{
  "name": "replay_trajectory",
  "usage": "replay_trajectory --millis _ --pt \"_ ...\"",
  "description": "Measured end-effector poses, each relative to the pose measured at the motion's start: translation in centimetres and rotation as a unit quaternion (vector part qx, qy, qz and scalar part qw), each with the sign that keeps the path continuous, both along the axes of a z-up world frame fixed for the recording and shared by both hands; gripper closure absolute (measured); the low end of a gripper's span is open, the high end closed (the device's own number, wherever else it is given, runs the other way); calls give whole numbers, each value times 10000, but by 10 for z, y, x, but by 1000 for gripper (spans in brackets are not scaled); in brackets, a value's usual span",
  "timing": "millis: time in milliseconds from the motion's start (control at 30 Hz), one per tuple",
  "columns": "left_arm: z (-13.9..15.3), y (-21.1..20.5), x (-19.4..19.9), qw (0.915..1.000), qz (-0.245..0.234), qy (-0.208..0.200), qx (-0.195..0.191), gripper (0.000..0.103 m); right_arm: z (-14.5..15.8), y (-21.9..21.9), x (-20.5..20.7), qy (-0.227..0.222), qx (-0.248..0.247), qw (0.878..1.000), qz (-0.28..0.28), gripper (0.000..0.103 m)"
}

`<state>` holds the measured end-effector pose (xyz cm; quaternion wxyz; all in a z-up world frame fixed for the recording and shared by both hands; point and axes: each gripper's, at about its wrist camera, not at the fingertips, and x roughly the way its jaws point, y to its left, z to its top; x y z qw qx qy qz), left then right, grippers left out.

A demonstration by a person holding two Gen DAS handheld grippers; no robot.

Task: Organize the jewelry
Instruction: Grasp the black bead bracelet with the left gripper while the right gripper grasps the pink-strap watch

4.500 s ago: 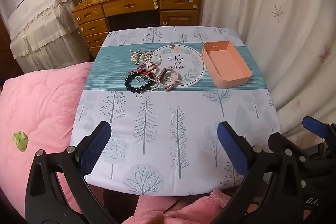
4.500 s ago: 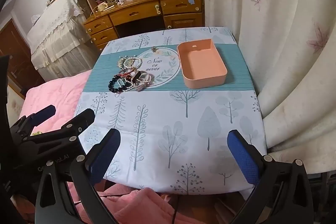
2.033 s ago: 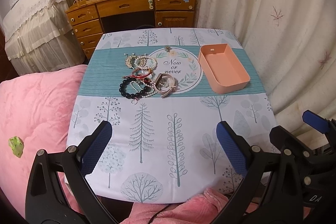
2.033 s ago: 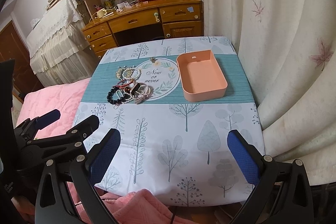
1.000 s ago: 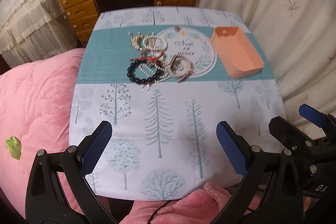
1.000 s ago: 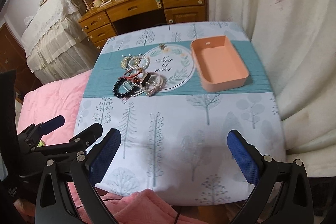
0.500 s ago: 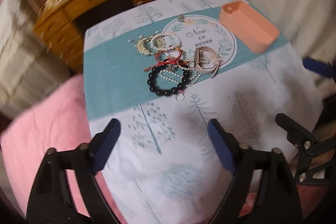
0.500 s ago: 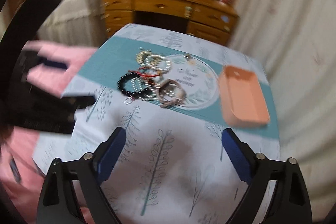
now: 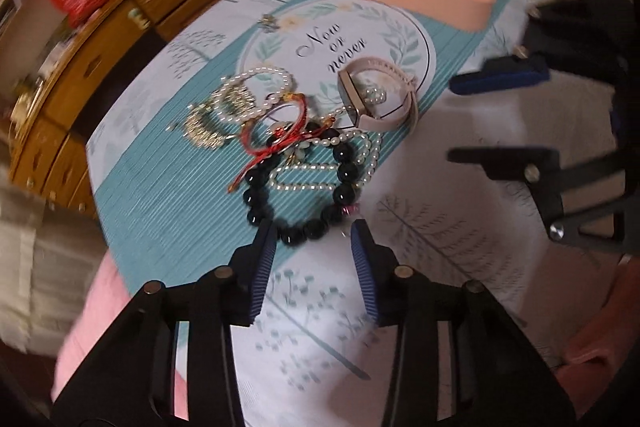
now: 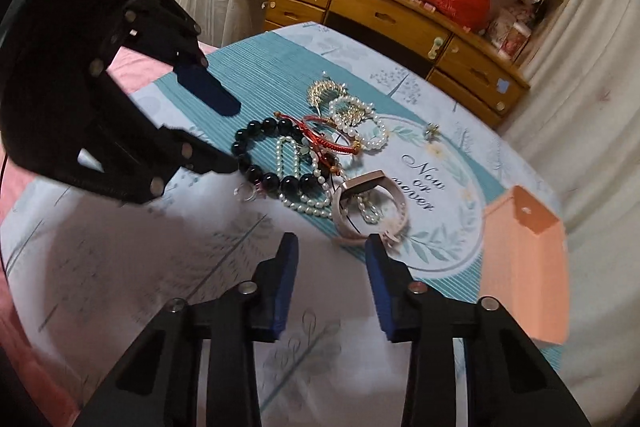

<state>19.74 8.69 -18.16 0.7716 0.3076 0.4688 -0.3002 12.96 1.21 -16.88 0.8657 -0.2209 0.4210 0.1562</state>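
Lying tangled on the teal band of the tablecloth (image 9: 168, 195), the black bead bracelet (image 9: 298, 187) was bracketed by the half-open, empty left gripper (image 9: 314, 233). The right gripper (image 10: 331, 245) — likewise parted, nothing held — was poised just before the pink watch (image 10: 370, 205). The peach tray (image 10: 524, 267) was set well apart.

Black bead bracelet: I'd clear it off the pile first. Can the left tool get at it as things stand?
Probably yes. The left tool is open right at the near arc of the black bead bracelet, with nothing between. A pearl strand lies tangled through it and may drag along.
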Motion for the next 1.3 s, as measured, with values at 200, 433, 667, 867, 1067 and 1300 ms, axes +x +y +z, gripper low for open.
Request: replay_trajectory --millis 200,433,667,867,1067,1300 --pt "-22 -12 19 9993 -239 261 87 75 -20 -7 32 165 164 9997 -49 69" --pt "-26 -22 30 9978 -338 546 -137 76 -36 -13 55 378 422 9983 -146 74" --pt "-27 -26 47 9922 -185 1164 -409 76 -37 -18 62 369 593 9973 -213 79" --pt "-32 -15 60 9837 45 1689 -615 86 -35 -21 59 567 458 9973 -126 88" --pt "-33 -10 70 9771 242 1975 -748 91 -42 -12 60 1010 141 9948 73 103" --pt "-15 3 64 9716 531 2073 -1015 91 -36 -26 74 1471 902 9835 -538 103"
